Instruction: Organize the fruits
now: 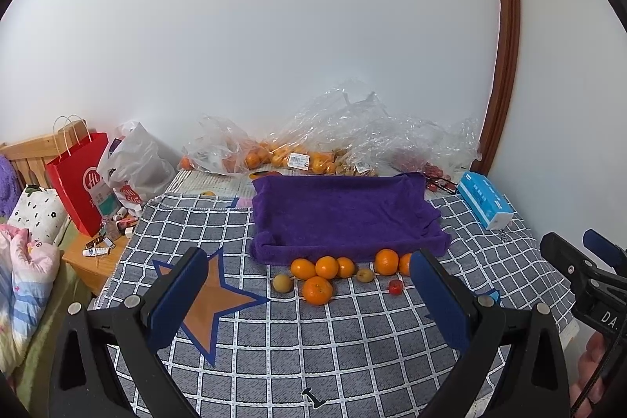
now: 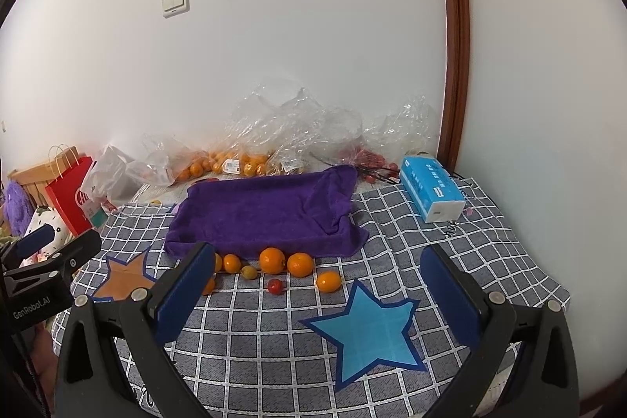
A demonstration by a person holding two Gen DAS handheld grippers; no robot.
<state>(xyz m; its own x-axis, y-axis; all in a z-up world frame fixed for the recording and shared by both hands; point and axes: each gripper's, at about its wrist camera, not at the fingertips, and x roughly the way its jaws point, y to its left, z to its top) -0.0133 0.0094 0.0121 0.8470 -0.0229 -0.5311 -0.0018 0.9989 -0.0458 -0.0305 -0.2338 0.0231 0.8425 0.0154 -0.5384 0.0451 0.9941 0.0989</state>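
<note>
My left gripper hangs over the worktop with its jaws spread wide and nothing between them; my right gripper is just the same, wide apart and empty. The fruits lie in a loose row on the checked grey cloth, right against the near edge of the purple towel, which is plush and rumpled, its rim rolled up like a shallow tray. They are round, glossy oranges, two small dull yellow-brown fruits and one little red one. My left view alone shows the orange star printed on the cloth and the wooden bedside stand strewn with small tubes; it hides one orange partly behind my right-hand pad. My right view alone shows the light blue star and an oval orange lying apart from the row, while its left pad covers some of the oranges at that end. Both views show crinkled clear plastic bags of more oranges against the white wall, a blue tissue pack and a stiff red paper bag.
</note>
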